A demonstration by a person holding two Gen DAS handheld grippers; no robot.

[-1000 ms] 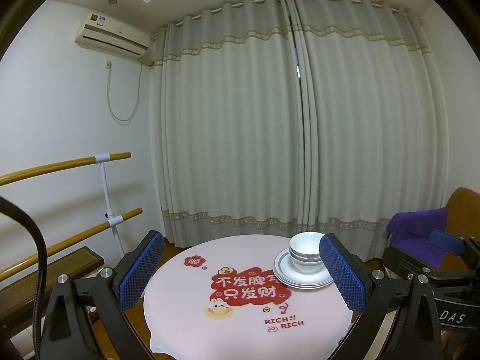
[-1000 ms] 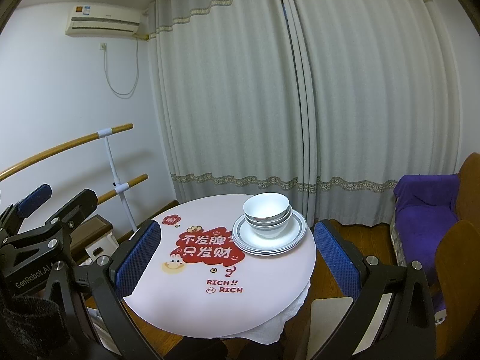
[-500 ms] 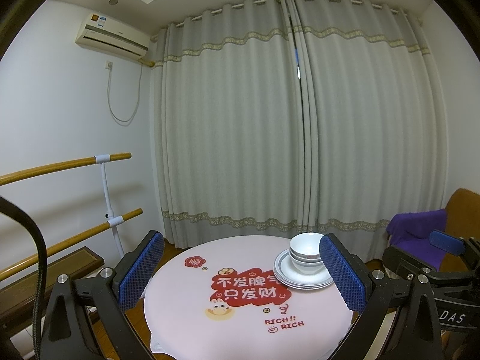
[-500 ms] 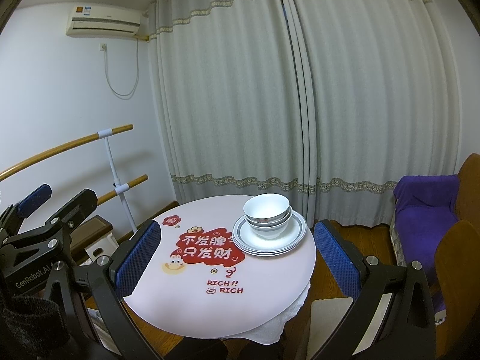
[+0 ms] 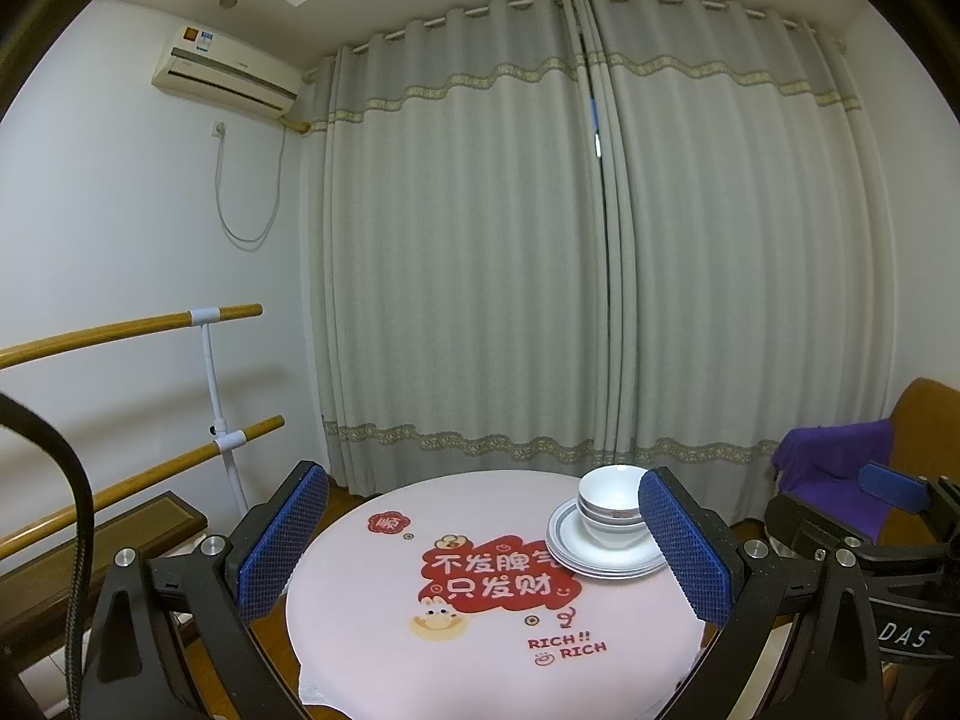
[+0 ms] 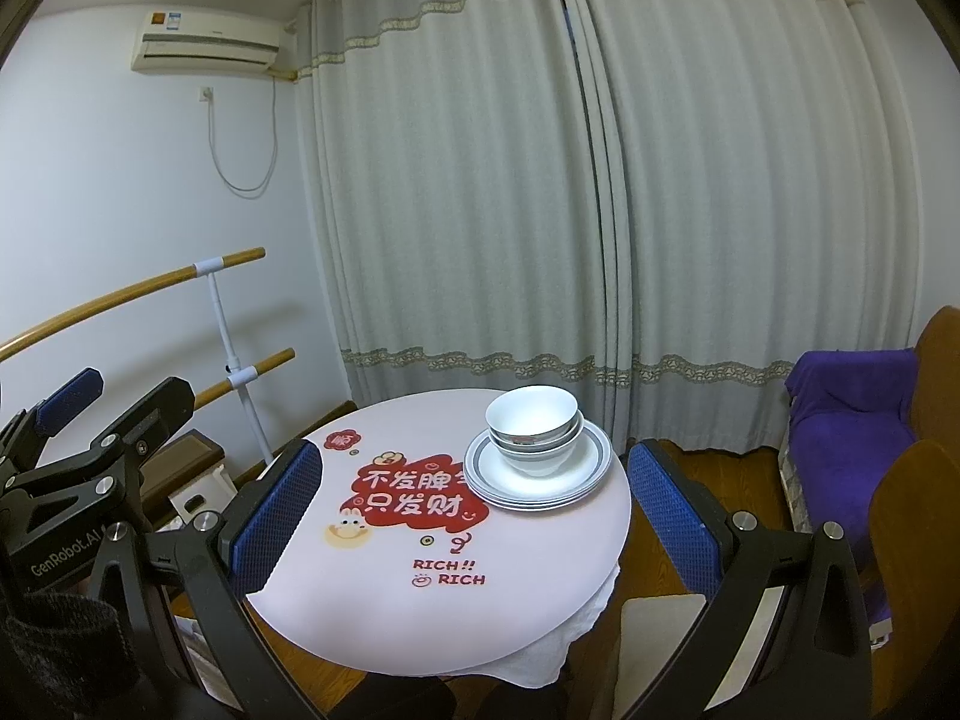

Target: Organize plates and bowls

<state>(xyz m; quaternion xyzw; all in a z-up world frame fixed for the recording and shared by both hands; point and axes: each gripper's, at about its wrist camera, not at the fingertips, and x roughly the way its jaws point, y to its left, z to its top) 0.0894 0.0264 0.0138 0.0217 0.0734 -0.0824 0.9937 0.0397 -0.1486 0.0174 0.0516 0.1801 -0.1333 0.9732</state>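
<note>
Right wrist view: the round bench (image 6: 540,594), under a pink cloth with a red printed design, carries one pile only, on its far right part.
Pile: nested white bowls (image 6: 533,427) sit in the middle of stacked white plates (image 6: 540,483) with grey rim bands.
Left wrist view: the same bowls (image 5: 611,504) on the same plates (image 5: 591,558) show at the right of the bench (image 5: 468,648), partly behind one blue pad.
Left gripper (image 5: 483,546): jaws wide apart, nothing between them, held back from the bench and well apart from the pile.
Right gripper (image 6: 471,516): jaws wide apart too, empty, well short of the plates.
Progress: judged from the layout, the stacking looks done; no loose dish lies elsewhere on the cloth, and both grippers stand clear.
Left to do: perhaps nothing, unless the pile must go elsewhere; the task line does not say.
Count: about three bowls and three or four plates, but the edges are too fine to be sure.
Hidden: the bench's near edge is cut off behind the gripper frames.
Person: only a dark knitted sleeve (image 6: 57,654) at the lower left corner.
</note>
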